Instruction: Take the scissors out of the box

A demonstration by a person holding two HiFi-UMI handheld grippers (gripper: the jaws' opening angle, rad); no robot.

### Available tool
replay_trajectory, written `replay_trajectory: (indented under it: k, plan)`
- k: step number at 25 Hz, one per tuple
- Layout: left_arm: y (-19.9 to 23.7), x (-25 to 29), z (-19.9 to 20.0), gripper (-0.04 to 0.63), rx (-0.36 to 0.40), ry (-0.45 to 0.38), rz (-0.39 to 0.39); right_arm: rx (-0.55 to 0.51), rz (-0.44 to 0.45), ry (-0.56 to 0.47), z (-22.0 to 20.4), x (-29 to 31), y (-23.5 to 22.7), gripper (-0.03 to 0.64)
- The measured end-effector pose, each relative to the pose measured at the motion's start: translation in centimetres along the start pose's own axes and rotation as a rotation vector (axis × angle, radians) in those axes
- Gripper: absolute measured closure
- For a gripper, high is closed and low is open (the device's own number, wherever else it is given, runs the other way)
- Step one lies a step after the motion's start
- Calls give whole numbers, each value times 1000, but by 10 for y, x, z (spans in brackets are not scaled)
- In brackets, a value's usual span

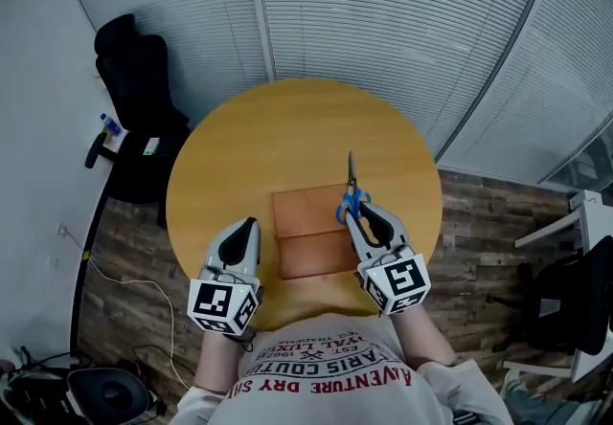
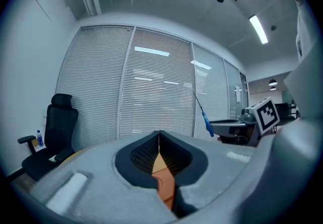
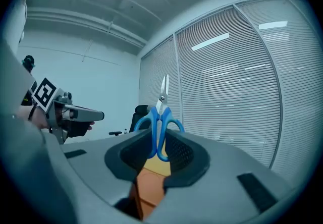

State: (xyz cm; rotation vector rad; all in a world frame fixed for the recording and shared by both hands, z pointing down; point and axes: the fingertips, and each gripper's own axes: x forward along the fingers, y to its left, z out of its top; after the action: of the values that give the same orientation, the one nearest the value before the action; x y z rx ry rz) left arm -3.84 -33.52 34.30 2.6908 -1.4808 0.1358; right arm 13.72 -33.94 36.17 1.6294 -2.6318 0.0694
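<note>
Only print I can read: shirt [image 1: 330, 366], bottom centre of head view, red letters upside down to camera. Largest lines: "ARIS COUTU", under it in frame "AVENTURE PA". Smaller lines above: "EST", "1962". These are blurred, so my reading is possibly off. Left marker cube [image 1: 223, 305], right marker cube [image 1: 397, 281]: black-white square codes, not letters.

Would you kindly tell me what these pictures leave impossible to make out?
- Box: open or closed, unclear from the head view; gripper views show only slivers between their jaws.
- Scissors handles: partly covered by the right gripper, head view.
- Bottle by the chair: too small, head view.
</note>
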Motion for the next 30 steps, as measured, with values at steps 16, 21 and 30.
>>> replay_trajectory:
  k: [16,21,30]
  plan:
    - [2,6,0,583,-5,2,-5,-21,9,32,-6,5,1,528]
    - [2,6,1,584,-1,5,-2,-15,5,37,-6,6,0,528]
    - [8,-2,1,584,0,3,16,-42,30,59,-10,7,10,528]
